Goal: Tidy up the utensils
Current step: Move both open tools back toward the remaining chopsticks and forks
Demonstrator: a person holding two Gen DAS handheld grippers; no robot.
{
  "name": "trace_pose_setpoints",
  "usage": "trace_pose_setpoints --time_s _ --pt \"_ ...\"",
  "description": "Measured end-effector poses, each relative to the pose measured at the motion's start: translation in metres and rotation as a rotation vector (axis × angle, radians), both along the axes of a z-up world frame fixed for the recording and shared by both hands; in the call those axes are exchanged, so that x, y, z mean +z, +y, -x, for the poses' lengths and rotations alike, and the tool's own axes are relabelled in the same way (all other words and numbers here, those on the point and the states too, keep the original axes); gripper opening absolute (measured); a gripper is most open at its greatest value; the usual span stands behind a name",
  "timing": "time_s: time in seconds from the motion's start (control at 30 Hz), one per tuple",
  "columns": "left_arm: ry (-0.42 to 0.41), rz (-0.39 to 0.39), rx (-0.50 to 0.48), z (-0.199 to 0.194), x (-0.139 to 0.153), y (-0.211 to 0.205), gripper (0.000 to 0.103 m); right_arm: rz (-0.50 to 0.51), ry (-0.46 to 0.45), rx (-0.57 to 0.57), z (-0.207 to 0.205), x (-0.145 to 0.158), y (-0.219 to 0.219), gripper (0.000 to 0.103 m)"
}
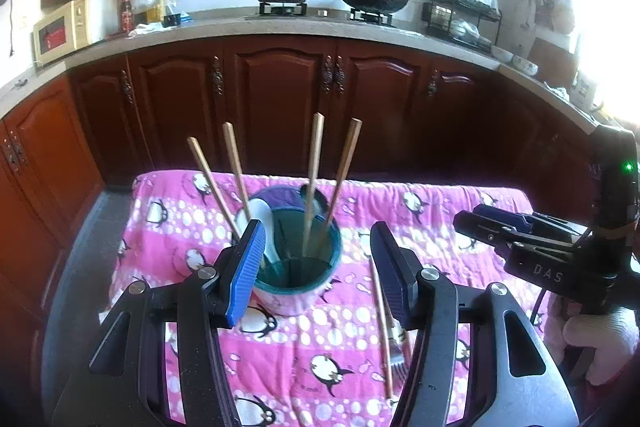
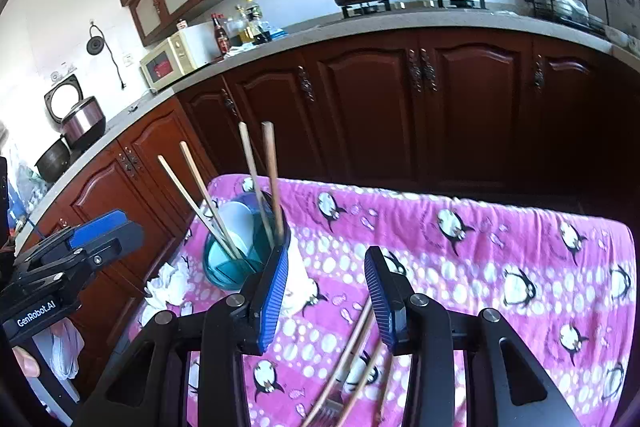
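Observation:
A teal-lined utensil cup stands on the pink penguin cloth, holding several wooden chopsticks and a white spoon. My left gripper is open, its blue pads on either side of the cup's near rim without pressing it. More chopsticks and a fork lie on the cloth to the cup's right. In the right wrist view my right gripper is open just above these loose chopsticks and the fork, holding nothing. The cup stands to its left.
A crumpled white tissue lies at the cloth's left edge beside the cup. Dark wooden cabinets and a counter with a stove, pots and a microwave run behind. A gloved hand holds the right gripper.

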State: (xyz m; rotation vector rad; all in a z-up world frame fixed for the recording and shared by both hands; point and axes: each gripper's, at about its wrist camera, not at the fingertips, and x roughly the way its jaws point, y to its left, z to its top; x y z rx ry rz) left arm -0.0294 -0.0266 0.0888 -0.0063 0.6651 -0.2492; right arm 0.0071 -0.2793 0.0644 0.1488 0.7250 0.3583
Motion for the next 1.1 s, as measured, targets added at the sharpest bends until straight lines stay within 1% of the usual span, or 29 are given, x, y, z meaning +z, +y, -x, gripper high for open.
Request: trace_pose_setpoints --time_s 0.23,0.4,0.57,0.73,0.87,1.0,1.1 --pt "0.021 0.003 -0.035 0.004 -0.005 -0.017 0.054 0.007 0.023 -0.023 0.009 -0.008 -0.014 0.038" --pt "0.047 0.02 -0.056 0.005 -0.013 -0.027 0.055 0.005 0.041 -0.04 0.013 -0.015 -0.023 0.039" --pt "0.103 0.04 -0.078 0.002 -0.03 -0.034 0.055 0.006 0.071 -0.047 0.017 -0.029 -0.032 0.04" --pt "0.171 0.046 -0.097 -0.002 -0.057 -0.037 0.055 -0.001 0.14 -0.049 0.014 -0.057 -0.04 0.04" --pt "0.224 0.04 -0.107 -0.007 -0.085 -0.04 0.055 -0.013 0.234 -0.034 0.006 -0.092 -0.044 0.04" --pt "0.284 0.028 -0.128 -0.013 -0.113 -0.046 0.055 -0.001 0.304 -0.029 -0.001 -0.122 -0.044 0.04" --pt "0.327 0.016 -0.149 -0.018 -0.133 -0.054 0.054 0.0 0.342 -0.028 -0.004 -0.14 -0.044 0.037"
